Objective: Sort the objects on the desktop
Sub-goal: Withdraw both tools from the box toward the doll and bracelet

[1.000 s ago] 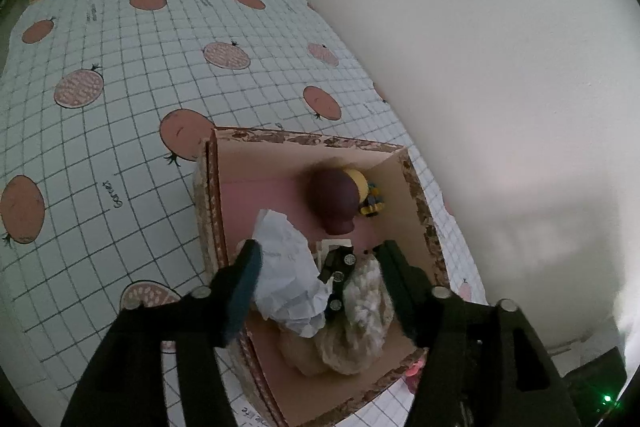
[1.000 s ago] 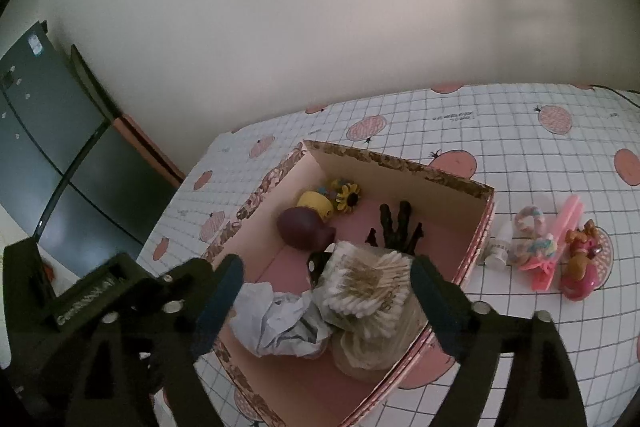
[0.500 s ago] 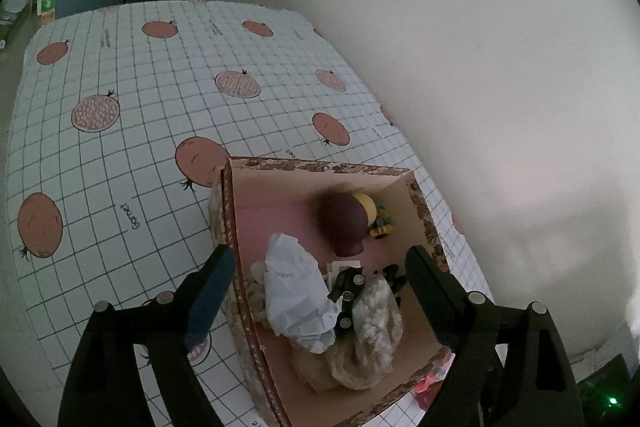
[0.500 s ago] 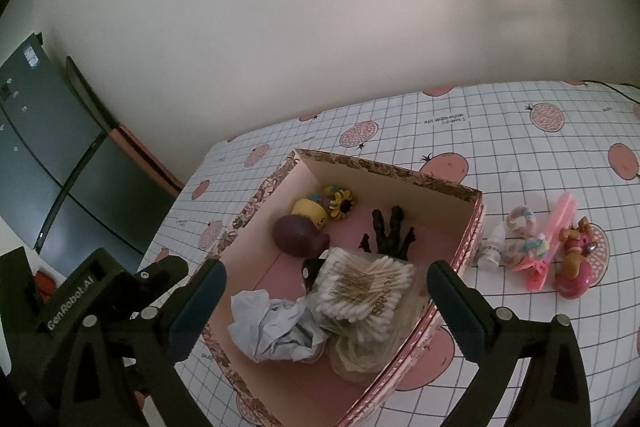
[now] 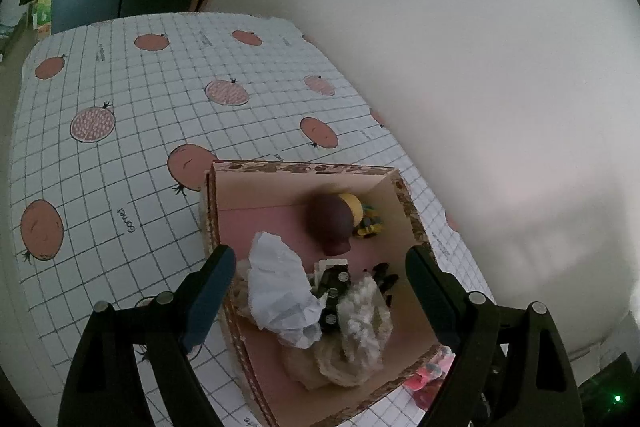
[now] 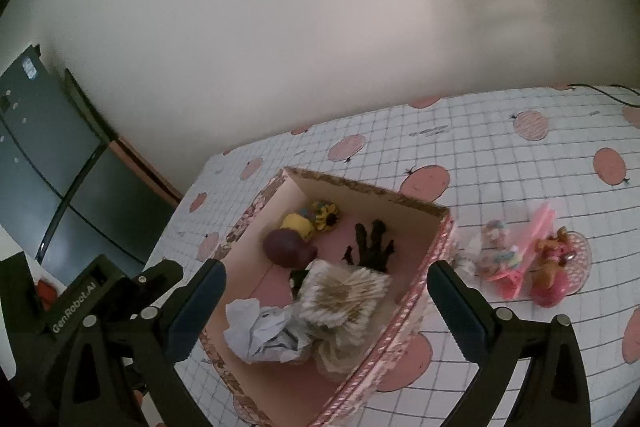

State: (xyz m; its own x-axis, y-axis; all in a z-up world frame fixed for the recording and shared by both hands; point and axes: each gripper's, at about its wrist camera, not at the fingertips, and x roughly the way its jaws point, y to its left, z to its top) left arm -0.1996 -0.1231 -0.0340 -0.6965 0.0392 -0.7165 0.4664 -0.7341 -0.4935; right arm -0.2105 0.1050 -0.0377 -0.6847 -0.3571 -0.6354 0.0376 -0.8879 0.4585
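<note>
- The open cardboard box with a pink floor and floral-patterned rim [image 6: 438,251] stands on the white grid-patterned tablecloth printed with pink fruit [image 5: 132,147], near the pale wall.
- Inside the box lie a crumpled white sheet of paper [image 6: 260,331], a splayed bundle of cotton swabs in clear wrap [image 6: 344,291], a dark maroon rounded object [image 6: 286,247], a small yellow piece [image 6: 296,223] with a sunflower ornament [image 6: 326,217] just beside it, and a black hand-shaped item [image 6: 370,241].
- The left gripper [image 5: 318,269] hovers above the box's near end with its jaws spread wide; the paper and swabs lie below the gap, and the pads touch nothing.
- The right gripper [image 6: 326,285] hangs over the box too, jaws about as wide as they go, gripping nothing.
- Outside the box, to its right in the right wrist view, sits a cluster of small pink plastic toys and hair accessories [image 6: 528,259] on the cloth.
</note>
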